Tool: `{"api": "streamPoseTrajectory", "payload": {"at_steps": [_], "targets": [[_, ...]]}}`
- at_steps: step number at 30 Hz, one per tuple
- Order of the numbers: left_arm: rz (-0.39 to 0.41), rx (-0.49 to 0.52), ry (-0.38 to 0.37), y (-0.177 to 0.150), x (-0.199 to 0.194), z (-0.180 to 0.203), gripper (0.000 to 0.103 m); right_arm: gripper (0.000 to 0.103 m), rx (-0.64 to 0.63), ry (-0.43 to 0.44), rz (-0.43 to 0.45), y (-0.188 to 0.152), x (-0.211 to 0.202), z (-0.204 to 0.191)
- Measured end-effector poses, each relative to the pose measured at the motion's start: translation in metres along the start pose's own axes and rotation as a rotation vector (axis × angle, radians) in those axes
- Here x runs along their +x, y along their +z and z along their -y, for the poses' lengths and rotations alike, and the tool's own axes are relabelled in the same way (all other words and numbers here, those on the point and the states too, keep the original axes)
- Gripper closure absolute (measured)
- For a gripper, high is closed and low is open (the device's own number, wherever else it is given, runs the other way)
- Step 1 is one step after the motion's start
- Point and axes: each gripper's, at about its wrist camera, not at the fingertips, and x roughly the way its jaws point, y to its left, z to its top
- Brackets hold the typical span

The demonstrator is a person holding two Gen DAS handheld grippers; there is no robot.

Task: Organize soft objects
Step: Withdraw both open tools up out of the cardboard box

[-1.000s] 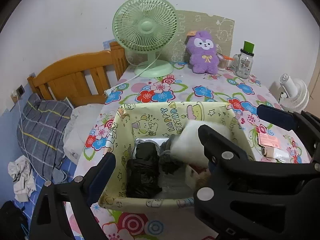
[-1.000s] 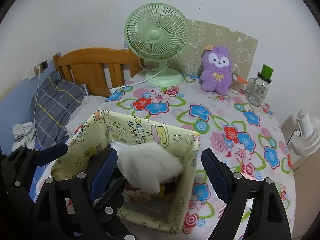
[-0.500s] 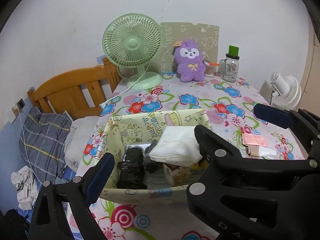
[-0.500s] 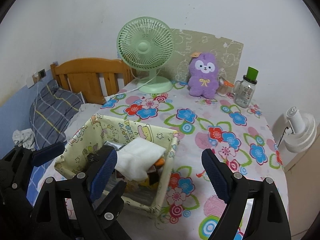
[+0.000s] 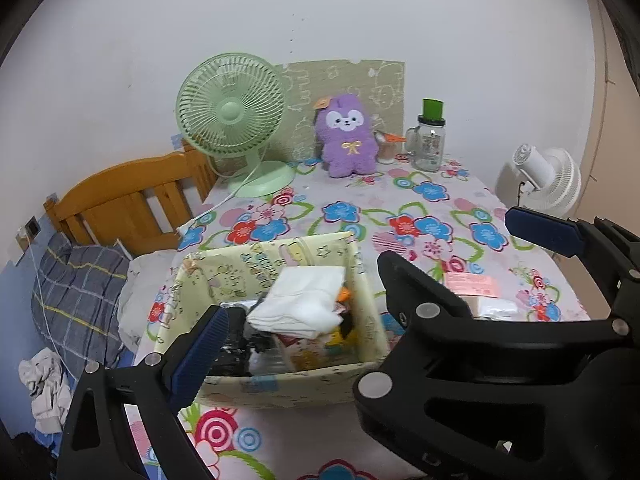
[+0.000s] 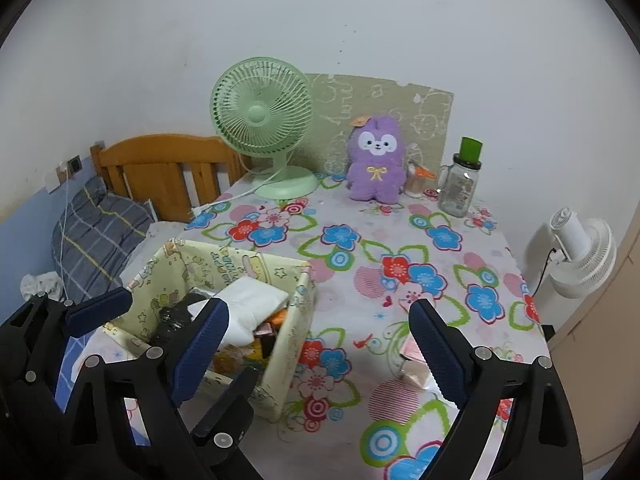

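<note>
Right gripper [image 6: 316,344]: jaws opening, nothing between them, drawn back from the box [image 6: 296,320] since a second ago. Left gripper [image 5: 360,276]: spread wide, empty, likewise withdrawn. White cloth [image 5: 304,300]: released, seen lying atop dark items, possibly bags, inside the box at 7 o'clock in the right view. Plush [image 6: 374,160]: unmoved at 12 o'clock by the fan [image 6: 262,114].

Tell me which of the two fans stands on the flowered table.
The green fan, on the flowered table beside the purple plush toy. The white fan stands off the table's right edge.
</note>
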Motion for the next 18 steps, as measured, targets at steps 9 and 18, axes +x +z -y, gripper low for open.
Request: {"api": "streamPoseTrajectory", "payload": {"at_steps": [9, 18], "targets": [[0.027, 0.021, -0.038, 0.005, -0.009, 0.027, 0.004, 0.008, 0.031, -0.015, 0.010, -0.004, -0.014, 0.029], [0.041, 0.046, -0.073, 0.010, -0.014, 0.054, 0.004, 0.007, 0.052, -0.052, 0.024, -0.008, -0.027, 0.056]]}}
